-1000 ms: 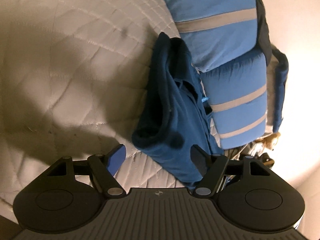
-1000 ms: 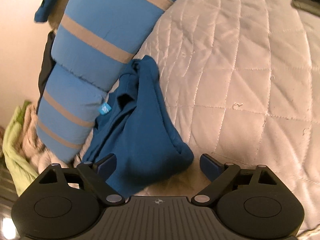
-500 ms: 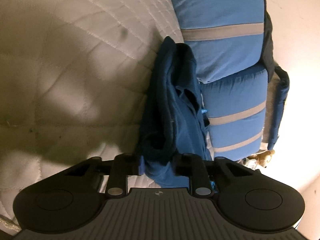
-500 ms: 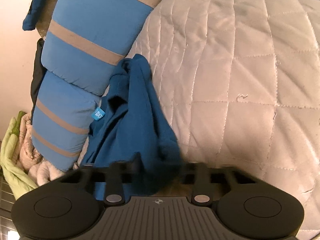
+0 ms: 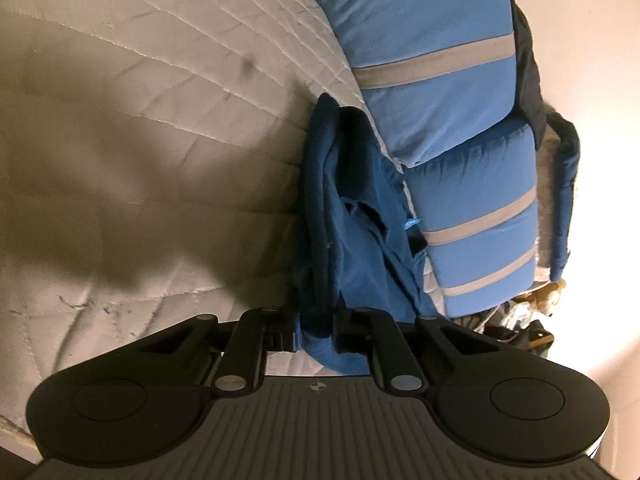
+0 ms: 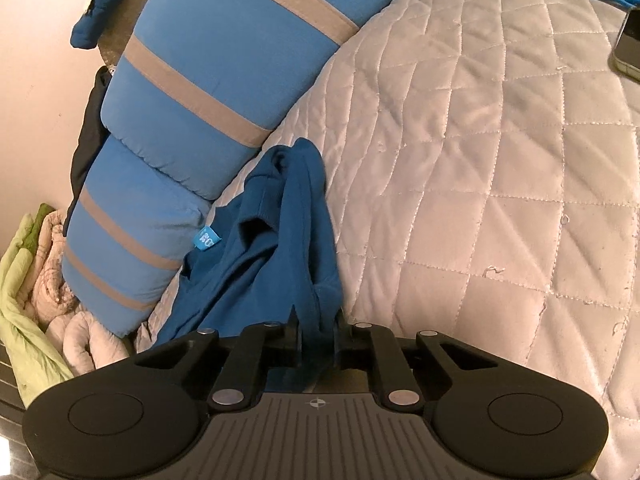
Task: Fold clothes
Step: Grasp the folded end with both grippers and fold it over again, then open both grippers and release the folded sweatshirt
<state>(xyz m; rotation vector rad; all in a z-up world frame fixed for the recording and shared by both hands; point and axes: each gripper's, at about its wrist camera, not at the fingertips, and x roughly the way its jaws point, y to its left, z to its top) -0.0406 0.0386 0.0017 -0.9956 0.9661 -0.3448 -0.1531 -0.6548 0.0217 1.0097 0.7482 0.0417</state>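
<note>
Bedspread (image 5: pixel 120 160) is the biggest thing here: pale quilted cover filling most of both wrist views, with a blue pillow (image 5: pixel 432 40) with grey stripes along one edge. Dark blue garment (image 5: pixel 352 216) lies bunched on the quilt, pressed against the pillow's side, a small light-blue tag (image 6: pixel 206 240) showing near the pillow. Its long axis runs straight away from both cameras, roughly parallel to the pillow's edge; near end sits in the jaws, far end points up-frame toward the head of the pillow. Left gripper (image 5: pixel 316 330) has just been closing and now pinches the near hem, cloth between the pads. Right gripper (image 6: pixel 316 338) likewise has just been closing, and is clamped on a fold of the same near edge. Both hands look equally close, each gripping the near end, so neither has reach advantage. My read: next move is lift and pull back toward the person, away from the pillow, to shake the bundle out flat. Risk: both grips may hold several layers, not one edge.
</note>
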